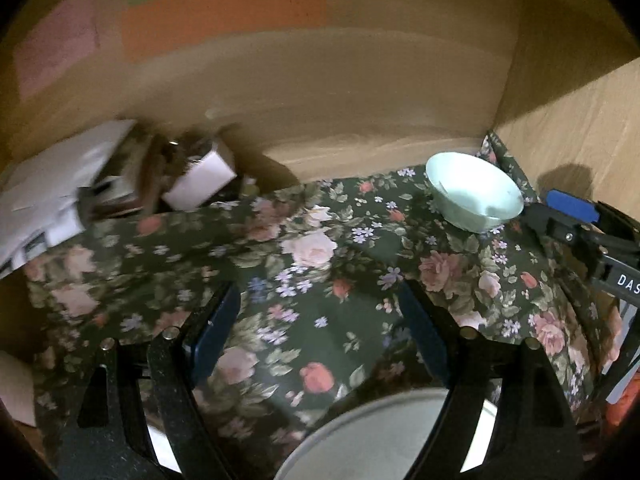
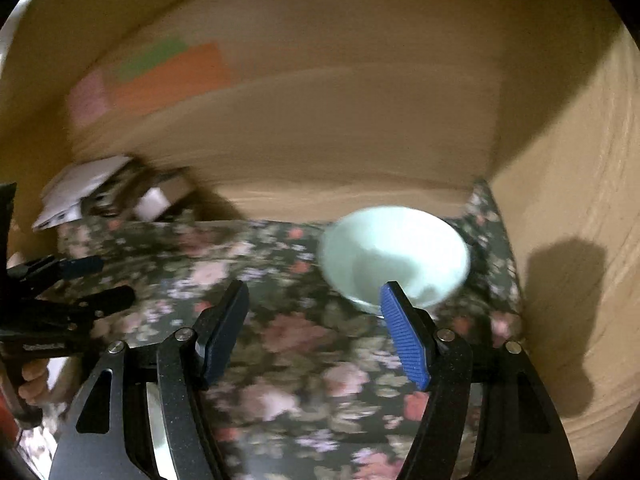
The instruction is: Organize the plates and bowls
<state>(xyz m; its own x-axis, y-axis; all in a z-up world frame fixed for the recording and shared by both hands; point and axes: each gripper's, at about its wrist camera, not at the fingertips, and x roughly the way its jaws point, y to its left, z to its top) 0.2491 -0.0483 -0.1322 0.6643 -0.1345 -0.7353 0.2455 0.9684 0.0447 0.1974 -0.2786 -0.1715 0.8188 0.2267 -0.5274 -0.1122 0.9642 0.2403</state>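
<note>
Mint bowl (image 2: 394, 258) sits upright, mouth up; left gripper (image 1: 320, 340) and right gripper (image 2: 316, 332) both gape empty

We see a tan wall (image 1: 360, 80) behind, with pink, green and orange paper sheets (image 1: 224, 12) stuck on it. A wooden panel (image 1: 580, 128) closes the right side. A dark floral cloth (image 1: 312, 264) covers the table. Light is dim and warm, throwing shadows.

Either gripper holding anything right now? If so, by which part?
Nothing is held. The left gripper is open over the floral cloth; the right gripper is open short of the pale green bowl, pads clear of it.
</note>
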